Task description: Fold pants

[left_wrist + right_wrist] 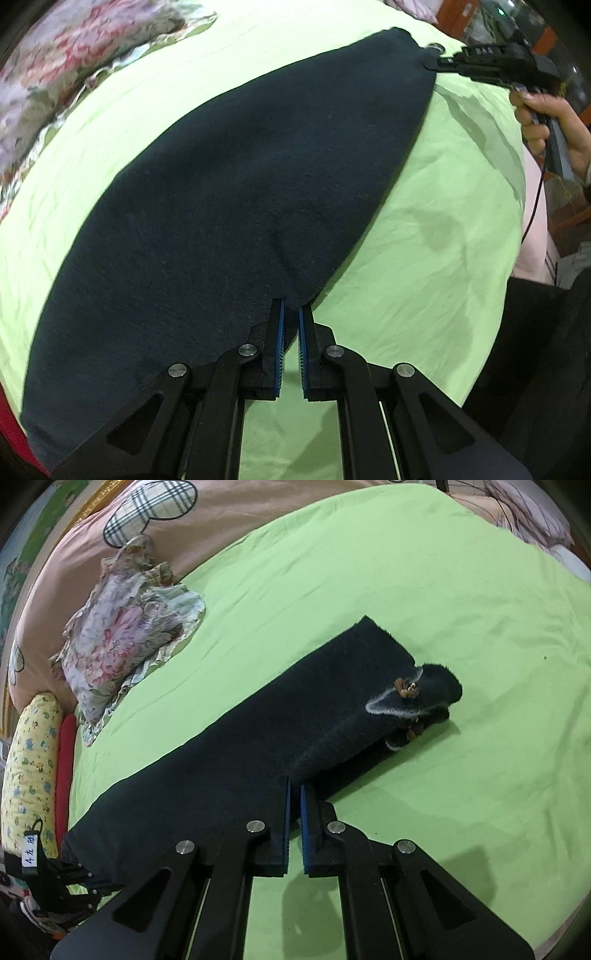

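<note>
Dark navy pants [236, 206] lie folded lengthwise in a long strip on a light green bed sheet [424, 258]. My left gripper [291, 306] is shut on the near edge of the pants. My right gripper [294, 790] is shut on the pants' edge [258, 746] at the other end; it also shows in the left wrist view [437, 64], pinching the far corner, held by a hand. In the right wrist view the far end of the pants has fuzzy white-trimmed flaps with small brown ornaments [406, 690]. The left gripper shows at the lower left there [74, 886].
A floral pillow [122, 642] lies on the sheet to the left, also in the left wrist view [74, 62]. A pink quilt with plaid hearts [155, 506] is behind it. A yellow patterned bolster [29, 768] and a red cushion [66, 775] lie at the left edge.
</note>
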Demonstrator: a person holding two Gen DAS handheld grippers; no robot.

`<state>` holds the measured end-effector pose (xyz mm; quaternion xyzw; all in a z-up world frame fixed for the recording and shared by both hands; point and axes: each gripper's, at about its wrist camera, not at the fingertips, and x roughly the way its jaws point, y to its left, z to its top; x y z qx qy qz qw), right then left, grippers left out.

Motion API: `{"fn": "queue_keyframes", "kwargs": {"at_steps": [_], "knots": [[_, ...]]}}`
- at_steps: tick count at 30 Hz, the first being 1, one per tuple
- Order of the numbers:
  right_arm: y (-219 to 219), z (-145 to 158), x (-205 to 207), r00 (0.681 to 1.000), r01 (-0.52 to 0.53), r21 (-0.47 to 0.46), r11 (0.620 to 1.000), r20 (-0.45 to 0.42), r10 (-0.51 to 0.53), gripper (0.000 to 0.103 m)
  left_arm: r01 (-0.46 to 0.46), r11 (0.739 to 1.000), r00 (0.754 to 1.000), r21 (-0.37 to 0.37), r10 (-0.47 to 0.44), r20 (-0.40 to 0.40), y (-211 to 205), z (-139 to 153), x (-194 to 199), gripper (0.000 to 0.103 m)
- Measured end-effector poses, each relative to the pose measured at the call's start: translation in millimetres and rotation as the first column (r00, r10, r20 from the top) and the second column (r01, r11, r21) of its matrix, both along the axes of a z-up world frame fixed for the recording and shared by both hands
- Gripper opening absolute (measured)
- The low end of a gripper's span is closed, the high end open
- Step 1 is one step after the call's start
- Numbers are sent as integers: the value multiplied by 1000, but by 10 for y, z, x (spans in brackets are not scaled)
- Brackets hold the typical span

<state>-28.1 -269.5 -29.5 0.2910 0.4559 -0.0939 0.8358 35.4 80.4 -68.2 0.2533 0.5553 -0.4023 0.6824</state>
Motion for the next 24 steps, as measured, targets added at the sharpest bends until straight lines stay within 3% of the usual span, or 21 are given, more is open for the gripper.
{"fn": "queue_keyframes", "kwargs": {"at_steps": [4, 7, 10, 12, 13, 19, 24], "knots": [[13, -14, 1, 1000, 11, -6, 1000, -4, -11, 6, -42, 999, 998, -8, 42, -37, 123, 68, 100, 11], [-28, -21, -20, 1000, 24, 17, 1000, -17, -24, 8, -48, 999, 998, 1, 48, -28, 74, 167, 129, 19], [-82, -4, -60, 999, 44, 23, 999, -18, -43, 12, -68, 997, 997, -46, 66, -45, 56, 369, 181, 30], [-133, 23, -95, 998, 60, 19, 998, -13, -60, 14, -91, 992, 995, -90, 87, -54, -17, 501, 243, 49], [-161, 37, -109, 998, 69, 16, 997, -11, -69, 15, -102, 989, 994, -105, 96, -55, -53, 551, 282, 52], [-391, 90, -214, 992, 127, 20, 992, -1, -127, 15, -159, 963, 985, -218, 138, -106, -343, 756, 645, 54], [-530, 92, -265, 988, 157, 42, 987, -4, -157, 15, -160, 953, 983, -258, 131, -126, -1070, 698, 722, 57]]}}
